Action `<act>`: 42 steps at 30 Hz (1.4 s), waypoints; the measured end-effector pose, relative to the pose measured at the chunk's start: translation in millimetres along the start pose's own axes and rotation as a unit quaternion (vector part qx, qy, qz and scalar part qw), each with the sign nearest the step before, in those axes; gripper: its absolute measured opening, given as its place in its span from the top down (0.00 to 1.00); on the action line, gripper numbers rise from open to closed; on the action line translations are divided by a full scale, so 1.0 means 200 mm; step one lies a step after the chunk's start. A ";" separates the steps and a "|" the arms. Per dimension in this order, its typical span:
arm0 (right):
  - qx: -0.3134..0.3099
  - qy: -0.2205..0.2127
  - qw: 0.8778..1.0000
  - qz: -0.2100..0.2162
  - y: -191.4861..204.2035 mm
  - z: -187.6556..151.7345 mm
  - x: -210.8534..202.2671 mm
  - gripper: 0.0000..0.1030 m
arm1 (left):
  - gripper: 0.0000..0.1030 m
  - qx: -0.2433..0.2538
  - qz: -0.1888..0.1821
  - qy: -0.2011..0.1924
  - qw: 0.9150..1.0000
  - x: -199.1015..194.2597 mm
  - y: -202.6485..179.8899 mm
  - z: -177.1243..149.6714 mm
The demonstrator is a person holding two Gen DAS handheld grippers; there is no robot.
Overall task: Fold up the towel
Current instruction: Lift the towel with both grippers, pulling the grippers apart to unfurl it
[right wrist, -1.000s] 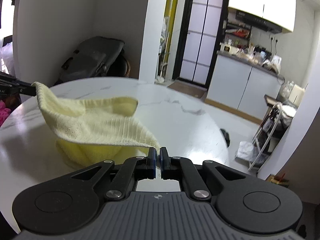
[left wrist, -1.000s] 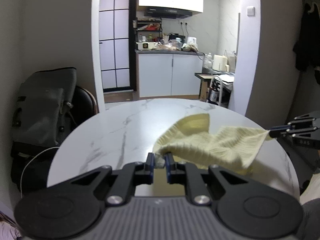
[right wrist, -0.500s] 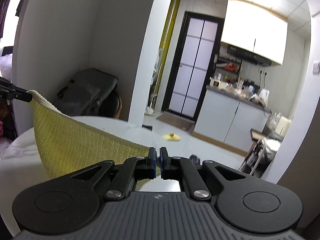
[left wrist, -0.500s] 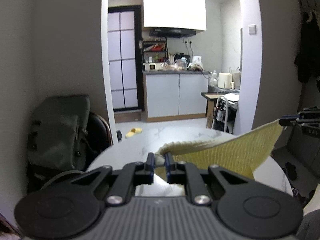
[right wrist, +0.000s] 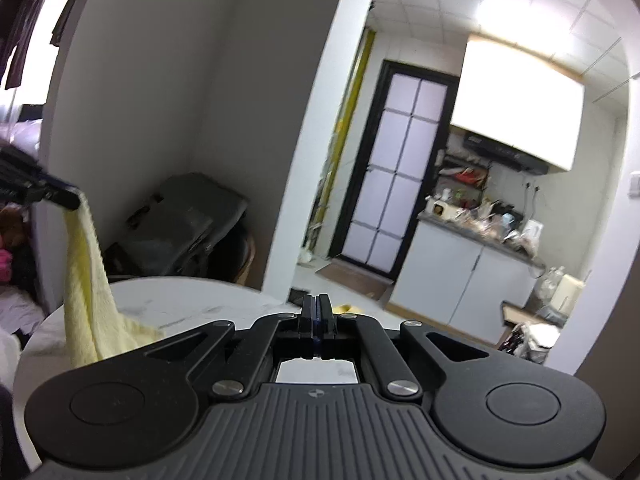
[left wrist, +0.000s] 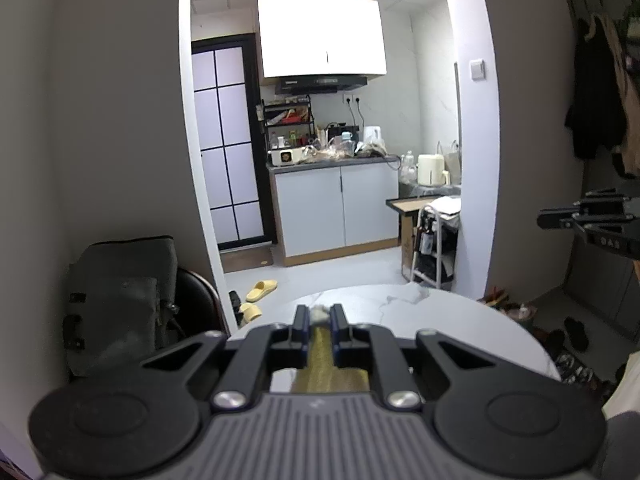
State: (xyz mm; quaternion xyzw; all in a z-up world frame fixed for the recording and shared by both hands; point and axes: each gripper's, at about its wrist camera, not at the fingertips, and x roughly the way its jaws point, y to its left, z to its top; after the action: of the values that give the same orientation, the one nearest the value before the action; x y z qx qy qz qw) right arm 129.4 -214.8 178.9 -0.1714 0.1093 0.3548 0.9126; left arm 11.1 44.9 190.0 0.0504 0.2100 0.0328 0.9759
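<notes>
The pale yellow towel [right wrist: 90, 292] hangs from my left gripper [right wrist: 60, 196], which is shut on its top corner, seen at the left of the right wrist view. In the left wrist view my left gripper [left wrist: 319, 314] pinches a tuft of towel [left wrist: 320, 344] that drops below the fingers. My right gripper [right wrist: 316, 306] has its jaws pressed together with no towel visible between them. It also shows at the right of the left wrist view [left wrist: 546, 218], with no towel on it. The towel's lower end rests on the round marble table [right wrist: 192, 300].
A chair with a grey backpack [left wrist: 120, 300] stands left of the table [left wrist: 440, 316]. An archway leads to a kitchen with white cabinets [left wrist: 332, 208]. Yellow slippers [left wrist: 262, 290] lie on the floor. Shoes [left wrist: 572, 332] are at the right.
Both grippers have risen high above the table. The towel, stretched between both grippers before, now hangs from the left gripper alone; the right corner has come free.
</notes>
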 end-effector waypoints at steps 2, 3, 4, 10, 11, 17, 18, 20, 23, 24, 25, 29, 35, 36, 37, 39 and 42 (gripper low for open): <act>0.002 0.011 1.000 0.011 0.03 -0.04 0.03 1.00 | 0.89 0.005 0.001 0.004 1.000 0.00 -0.01 -0.02; 0.002 0.014 1.000 0.013 0.03 -0.05 0.03 1.00 | 0.89 0.007 0.002 0.005 1.000 -0.01 -0.01 -0.03; 0.002 0.020 1.000 0.018 0.05 -0.07 0.05 1.00 | 0.89 0.008 0.003 0.007 1.000 -0.01 -0.01 -0.04; 0.001 0.039 0.999 0.034 0.10 -0.13 0.10 1.00 | 0.89 0.010 0.008 0.021 1.000 0.00 0.01 -0.10; 0.002 0.042 0.998 0.036 0.11 -0.14 0.12 1.00 | 0.89 0.009 0.009 0.023 1.000 0.00 0.02 -0.11; 0.000 0.060 0.997 0.053 0.16 -0.17 0.21 1.00 | 0.89 0.003 0.012 0.038 0.999 0.03 0.08 -0.18; 0.000 0.062 0.997 0.055 0.16 -0.17 0.23 1.00 | 0.89 0.002 0.012 0.039 0.999 0.03 0.09 -0.19; -0.002 0.073 0.996 0.059 0.18 -0.20 0.27 1.00 | 0.89 -0.002 0.012 0.046 0.999 0.05 0.11 -0.23; 0.000 0.087 0.994 0.069 0.20 -0.23 0.32 1.00 | 0.89 -0.010 0.012 0.058 0.998 0.09 0.16 -0.29; -0.001 0.091 0.993 0.073 0.21 -0.24 0.34 0.97 | 0.89 -0.013 0.012 0.063 0.998 0.11 0.18 -0.31; -0.001 0.096 0.992 0.077 0.22 -0.25 0.36 0.97 | 0.89 -0.016 0.012 0.068 0.997 0.12 0.19 -0.33; -0.008 0.114 0.989 0.092 0.27 -0.29 0.43 0.97 | 0.89 -0.026 0.014 0.079 0.996 0.16 0.25 -0.39; -0.024 0.137 0.982 0.128 0.37 -0.33 0.51 0.93 | 0.89 -0.037 0.017 0.087 0.995 0.20 0.31 -0.43; -0.026 0.142 0.980 0.133 0.39 -0.33 0.53 0.89 | 0.89 -0.038 0.018 0.088 0.995 0.20 0.32 -0.43; -0.026 0.146 0.979 0.139 0.40 -0.34 0.54 0.83 | 0.89 -0.039 0.018 0.089 0.995 0.21 0.33 -0.44; -0.025 0.149 0.978 0.146 0.42 -0.34 0.55 0.72 | 0.89 -0.041 0.021 0.090 0.995 0.21 0.34 -0.45; -0.033 0.151 0.975 0.159 0.45 -0.35 0.56 0.66 | 0.89 -0.045 0.023 0.092 0.994 0.22 0.36 -0.46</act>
State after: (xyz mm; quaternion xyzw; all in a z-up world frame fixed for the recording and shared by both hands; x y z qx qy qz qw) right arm 143.2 -111.8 58.3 -0.2332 0.2596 0.4687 0.8115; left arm 9.5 128.4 96.6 0.0085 0.2960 0.0691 0.9526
